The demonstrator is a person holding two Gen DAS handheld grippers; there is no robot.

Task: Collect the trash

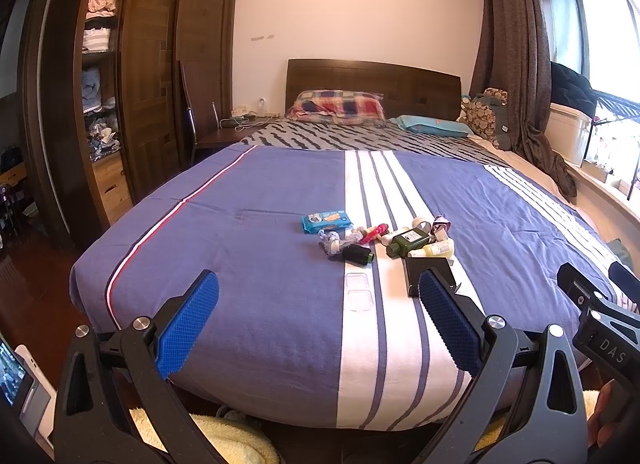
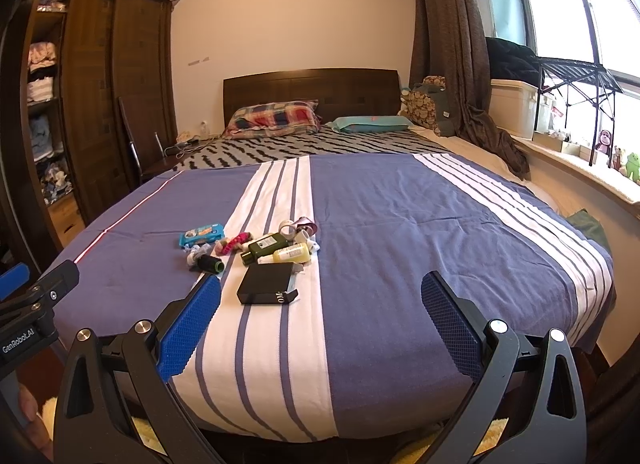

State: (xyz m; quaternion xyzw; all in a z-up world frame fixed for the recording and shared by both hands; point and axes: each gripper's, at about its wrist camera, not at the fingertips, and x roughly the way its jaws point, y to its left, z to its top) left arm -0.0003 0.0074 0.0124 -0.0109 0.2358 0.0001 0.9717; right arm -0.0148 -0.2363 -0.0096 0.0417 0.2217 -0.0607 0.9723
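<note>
Both claws spread wide, empty: left claw (image 1: pixel 318 318), right claw (image 2: pixel 320 318) hung off bed (image 2: pixel 400 224) foot. Trash pile (image 2: pixel 256 250) lay at 12 o'clock of left claw, 11 o'clock of right. Risk: round bottles rolling, soft quilt sinking, clear tray (image 1: pixel 359 291) missed.

Matt cloth bedspread (image 2: pixel 400 224), glossy green bottle (image 2: pixel 267 245) (plastic, seemingly), wooden headboard (image 2: pixel 312 88)

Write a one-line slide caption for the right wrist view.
Open right gripper hovers at the foot of a striped bed, facing a black box and scattered bottles.
</note>
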